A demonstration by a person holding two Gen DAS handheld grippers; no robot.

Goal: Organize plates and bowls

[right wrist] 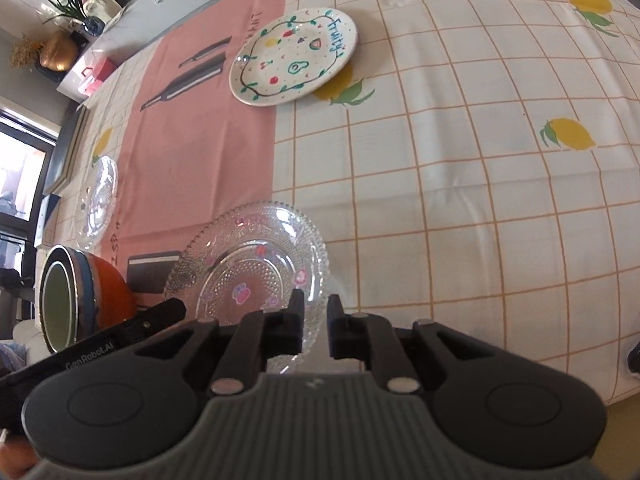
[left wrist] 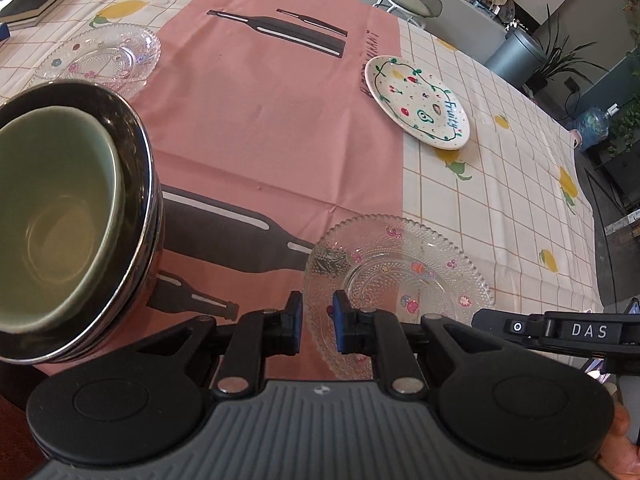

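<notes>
The left gripper (left wrist: 317, 322) has its jaws nearly closed with a narrow gap over the near edge of a clear glass plate (left wrist: 396, 276), nothing visibly pinched; the right gripper (right wrist: 316, 326) is likewise all but closed, straddling that plate's (right wrist: 256, 268) rim, and whether its pads press the glass I cannot tell. Just left of the left fingers (left wrist: 294, 320) stands a steel bowl stack (left wrist: 136, 216) with a green bowl (left wrist: 52, 216) nested inside. Farther ahead on the tablecloth (left wrist: 260, 120) lie a white fruit-painted plate (left wrist: 420, 100) to the right and a second glass plate (left wrist: 100, 56) to the left.
</notes>
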